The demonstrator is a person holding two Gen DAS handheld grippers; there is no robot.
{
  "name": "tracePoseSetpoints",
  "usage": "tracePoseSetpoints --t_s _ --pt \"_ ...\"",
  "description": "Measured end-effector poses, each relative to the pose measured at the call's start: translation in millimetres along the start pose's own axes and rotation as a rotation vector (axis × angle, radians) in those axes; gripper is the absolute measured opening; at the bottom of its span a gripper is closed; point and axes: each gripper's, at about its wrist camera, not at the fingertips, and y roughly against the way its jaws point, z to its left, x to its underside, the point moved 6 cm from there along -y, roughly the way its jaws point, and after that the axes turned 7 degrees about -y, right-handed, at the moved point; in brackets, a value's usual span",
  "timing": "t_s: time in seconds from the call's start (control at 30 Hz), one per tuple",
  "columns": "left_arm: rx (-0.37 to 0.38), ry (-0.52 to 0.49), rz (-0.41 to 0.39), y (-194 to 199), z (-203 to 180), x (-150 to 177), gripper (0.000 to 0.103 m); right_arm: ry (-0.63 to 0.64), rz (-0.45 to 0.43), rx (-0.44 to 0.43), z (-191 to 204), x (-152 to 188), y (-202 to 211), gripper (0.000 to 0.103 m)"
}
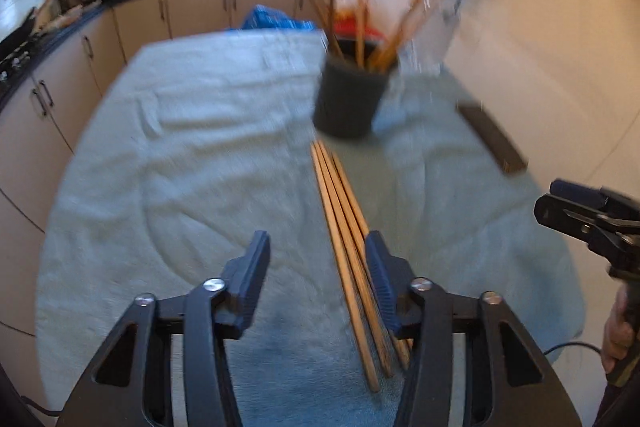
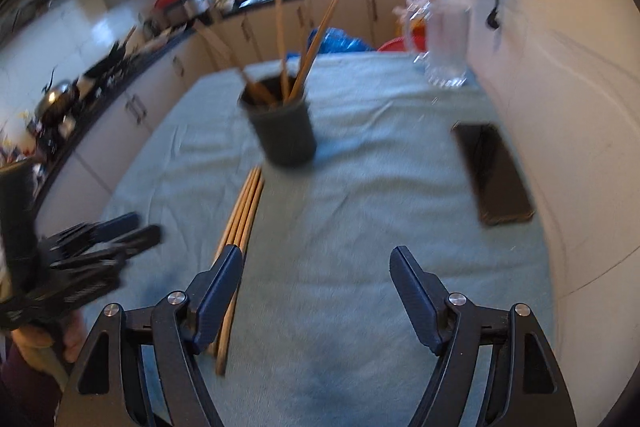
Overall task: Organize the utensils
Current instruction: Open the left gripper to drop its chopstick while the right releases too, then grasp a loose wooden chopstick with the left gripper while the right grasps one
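Note:
Three wooden chopsticks [image 1: 344, 227] lie side by side on the pale blue cloth [image 1: 200, 147], in front of a dark cup [image 1: 350, 99] that holds several more chopsticks upright. My left gripper [image 1: 316, 247] is open above the cloth, and the lying chopsticks run just inside its right finger [image 1: 378, 267], untouched. In the right wrist view the same chopsticks [image 2: 242, 219] pass by the left finger [image 2: 224, 275] of my open right gripper [image 2: 316, 255], which holds nothing. The cup [image 2: 284, 131] stands beyond them. Each gripper shows at the edge of the other's view: the right gripper [image 1: 550, 199] and the blurred left gripper [image 2: 144, 227].
A dark phone [image 2: 494, 175] lies flat on the cloth to the right, near the white wall. A clear glass jar [image 2: 446, 43] stands at the table's far right corner. Kitchen counters with cabinets [image 1: 80, 67] run along the left and back. A hand [image 1: 618, 327] holds the right gripper.

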Motion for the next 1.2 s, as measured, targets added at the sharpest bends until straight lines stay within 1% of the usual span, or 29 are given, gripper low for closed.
tracePoseSetpoints --t_s 0.07,0.13,0.2,0.3,0.47,0.57,0.67,0.73,0.77,0.8,0.9,0.97,1.1,1.2 --pt "0.004 -0.034 0.04 -18 -9 9 0.03 0.013 0.03 -0.02 5 10 -11 0.08" --pt "-0.004 -0.055 0.064 -31 -13 14 0.025 0.017 0.047 -0.035 9 17 -20 0.08" --pt "-0.001 -0.059 0.079 -41 -13 18 0.023 0.019 0.061 -0.046 11 20 -28 0.08" --pt "-0.004 -0.069 0.101 -56 -12 18 0.015 0.019 0.083 -0.054 13 22 -41 0.08" --pt "0.009 -0.071 0.092 -62 -11 10 0.012 0.031 0.113 -0.056 22 26 -59 0.081" --pt "-0.003 -0.069 0.114 -71 -9 9 0.01 0.052 0.135 -0.054 30 29 -70 0.081" --pt "-0.027 -0.086 0.104 -71 -6 7 0.009 0.069 0.156 -0.05 38 33 -81 0.08" --pt "-0.024 -0.057 0.111 -70 2 6 0.008 0.082 0.166 -0.037 41 34 -88 0.077" --pt "-0.013 -0.033 0.115 -69 8 7 0.007 0.094 0.171 -0.032 43 35 -92 0.073" --pt "-0.006 -0.01 0.121 -68 15 8 0.007 0.106 0.173 -0.027 45 36 -95 0.066" --pt "0.014 0.039 0.128 -61 35 16 0.007 0.15 0.183 -0.005 53 38 -103 0.055" --pt "0.03 0.059 0.119 -57 44 21 0.007 0.184 0.185 0.007 59 38 -109 0.05" --pt "0.067 0.079 0.09 -53 50 27 0.008 0.224 0.179 0.025 70 36 -117 0.049" --pt "0.063 0.079 0.078 -51 49 28 0.008 0.232 0.187 0.056 72 34 -124 0.046"
